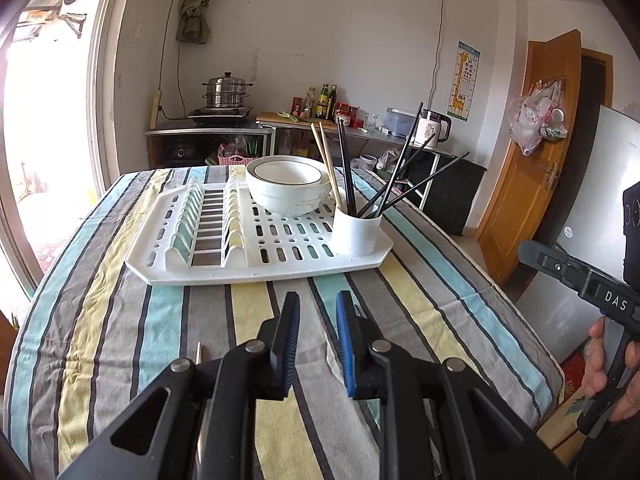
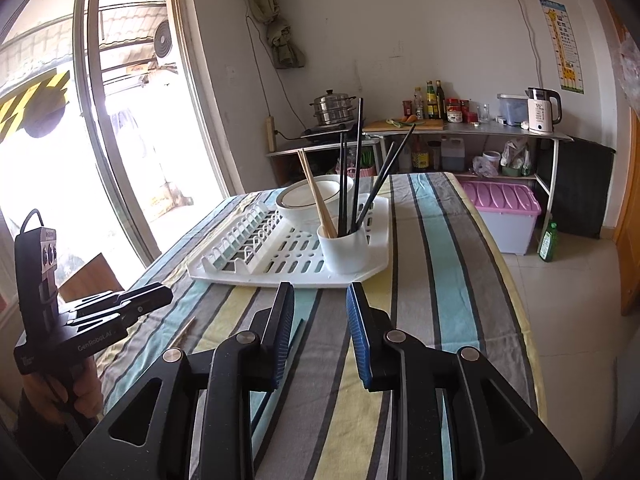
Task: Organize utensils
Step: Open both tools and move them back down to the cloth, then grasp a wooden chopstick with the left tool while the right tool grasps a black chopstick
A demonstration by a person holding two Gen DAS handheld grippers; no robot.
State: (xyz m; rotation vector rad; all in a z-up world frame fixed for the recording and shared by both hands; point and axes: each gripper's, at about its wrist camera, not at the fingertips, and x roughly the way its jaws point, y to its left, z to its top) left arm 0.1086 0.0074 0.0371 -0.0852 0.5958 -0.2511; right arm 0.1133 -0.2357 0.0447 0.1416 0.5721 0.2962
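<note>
A white drying rack lies on the striped table. On it stands a white utensil cup with several black chopsticks and a wooden pair, beside stacked white bowls. My left gripper is open and empty above the cloth in front of the rack; it also shows in the right wrist view. My right gripper is open and empty. A wooden chopstick and a black chopstick lie on the cloth near it.
The table's right edge drops to a tiled floor with a pink-lidded box and a green bottle. A kitchen shelf with a kettle and steamer pot stands behind. A glass door is at left, a fridge at right.
</note>
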